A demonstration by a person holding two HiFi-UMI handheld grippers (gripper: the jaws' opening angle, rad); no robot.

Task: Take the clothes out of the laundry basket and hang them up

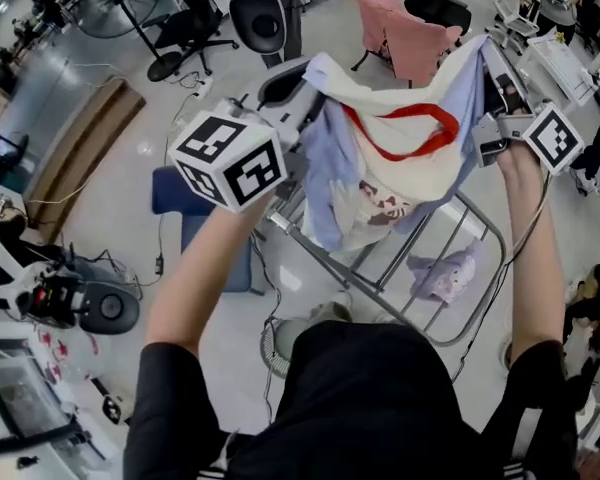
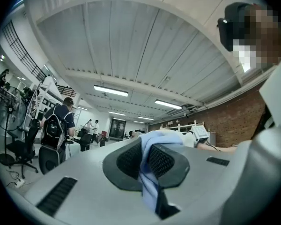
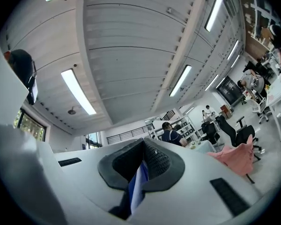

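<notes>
Right under the lens is the person's black top (image 1: pixel 370 398), with bare forearms reaching out from it. Up at their ends, here's the prize: a soft shirt, pale blue and cream with a looping red band (image 1: pixel 390 158), stretched in the air between both tools. From this angle it sits over the grey metal folding drying rack (image 1: pixel 477 230).

The left gripper (image 2: pixel 147 159) has its jaws pinched tight on a fold of blue cloth. The right gripper (image 3: pixel 139 167) matches it on the other side, jaws closed on a thin blue edge.

The fabric sags in the middle, light and limp with no stiffness at all, so I'd judge it will droop and slide wherever it isn't pinned. The best holds look like the shoulders or hem corners, spread wide so it drapes flat over a rail.

On the rack's lower bars lies a small lilac garment (image 1: pixel 442 273). Farther back, a pink cloth hangs over an office chair (image 1: pixel 408 30).
</notes>
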